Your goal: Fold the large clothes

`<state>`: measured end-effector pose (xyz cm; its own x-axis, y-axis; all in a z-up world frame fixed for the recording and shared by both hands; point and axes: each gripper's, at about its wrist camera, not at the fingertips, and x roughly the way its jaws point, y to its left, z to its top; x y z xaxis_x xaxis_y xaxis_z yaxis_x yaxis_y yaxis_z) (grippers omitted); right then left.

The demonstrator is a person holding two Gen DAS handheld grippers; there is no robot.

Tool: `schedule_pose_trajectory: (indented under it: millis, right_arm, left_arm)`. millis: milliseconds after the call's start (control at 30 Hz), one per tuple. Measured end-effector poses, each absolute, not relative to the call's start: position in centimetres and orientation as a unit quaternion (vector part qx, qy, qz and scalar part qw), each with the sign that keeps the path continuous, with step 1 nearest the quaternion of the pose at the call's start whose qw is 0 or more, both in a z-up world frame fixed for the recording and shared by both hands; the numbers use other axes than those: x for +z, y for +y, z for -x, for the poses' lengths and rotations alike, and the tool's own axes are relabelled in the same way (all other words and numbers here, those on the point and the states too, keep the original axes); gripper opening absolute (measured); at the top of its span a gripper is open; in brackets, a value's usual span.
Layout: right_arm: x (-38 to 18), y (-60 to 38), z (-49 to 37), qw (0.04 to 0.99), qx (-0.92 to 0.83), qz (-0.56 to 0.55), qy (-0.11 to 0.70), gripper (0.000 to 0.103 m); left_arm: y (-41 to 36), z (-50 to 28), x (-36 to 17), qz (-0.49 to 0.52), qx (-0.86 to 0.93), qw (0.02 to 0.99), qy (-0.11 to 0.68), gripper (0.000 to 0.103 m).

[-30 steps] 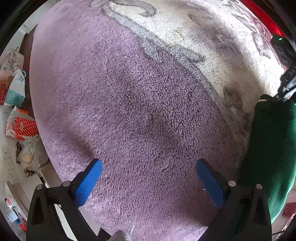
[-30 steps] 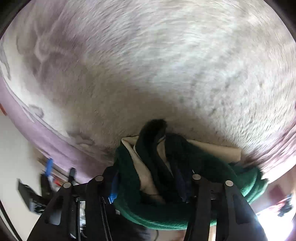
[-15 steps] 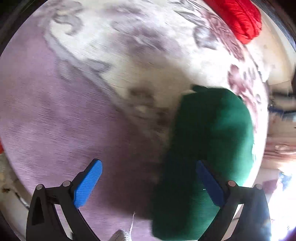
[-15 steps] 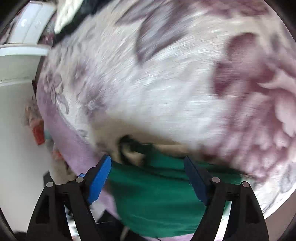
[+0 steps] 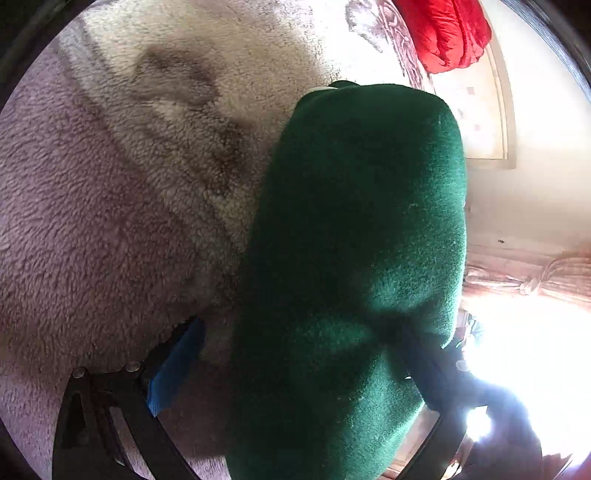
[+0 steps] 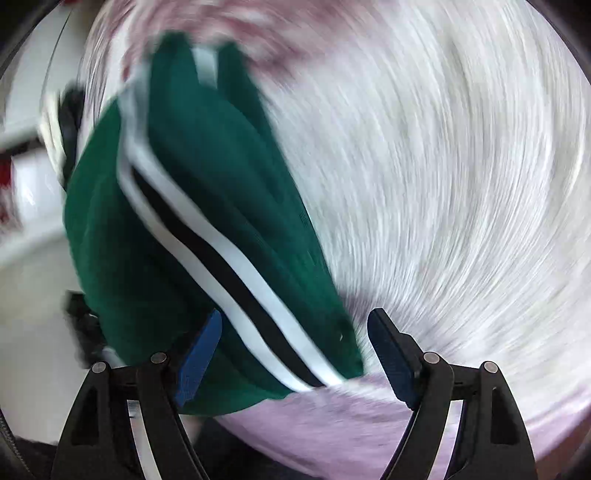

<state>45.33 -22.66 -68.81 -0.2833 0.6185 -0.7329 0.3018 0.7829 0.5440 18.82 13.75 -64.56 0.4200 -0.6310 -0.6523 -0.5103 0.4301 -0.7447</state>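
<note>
Two grippers frame one folded green garment (image 5: 354,258) lying on a fleecy lilac-and-cream blanket (image 5: 110,221). On the left, the left gripper (image 5: 295,365) has its fingers spread wide, the bundle between them; whether they press it I cannot tell. Further right, a red cloth (image 5: 447,33) lies at the blanket's far edge. The right gripper (image 6: 295,354), fingers wide apart, straddles the garment's white-and-black striped edge (image 6: 221,266), gripping nothing; this view is blurred.

Both wrist views look down closely (sharing the green garment (image 5: 351,258)).
</note>
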Motion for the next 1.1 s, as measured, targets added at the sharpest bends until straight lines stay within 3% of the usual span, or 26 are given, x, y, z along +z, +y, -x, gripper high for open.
schedule_pose_trajectory:
  millis: [267,400,600,767,1100]
  right_arm:
    - [-68.2,-26.3,-37.1,0.553,0.112,-0.506,0.652,0.084]
    - [-68.7,-27.8,-34.9,0.540,0.080,-0.582,0.602,0.084]
    - [-70.7,-26.5,-34.2,0.525,0.093,-0.568,0.626,0.084]
    - [-71.2,-22.9,-35.1,0.517,0.117,-0.563,0.634,0.084]
    - [-68.1,-17.7,-34.9,0.521,0.148,-0.497,0.678,0.084]
  left_arm:
    - [14.1,-12.1,-61.1,0.541,0.007,0.630,0.557,0.103]
    - [11.0,-9.1,-62.1,0.609,-0.008,0.568,0.553,0.103]
    - [6.4,-9.7,-65.6,0.715,-0.030,0.491,0.497,0.103]
    - [9.2,-11.7,-65.2,0.747,0.010,0.496,0.443,0.103]
    - [16.6,-14.3,-61.9,0.741,0.036,0.525,0.417,0.103]
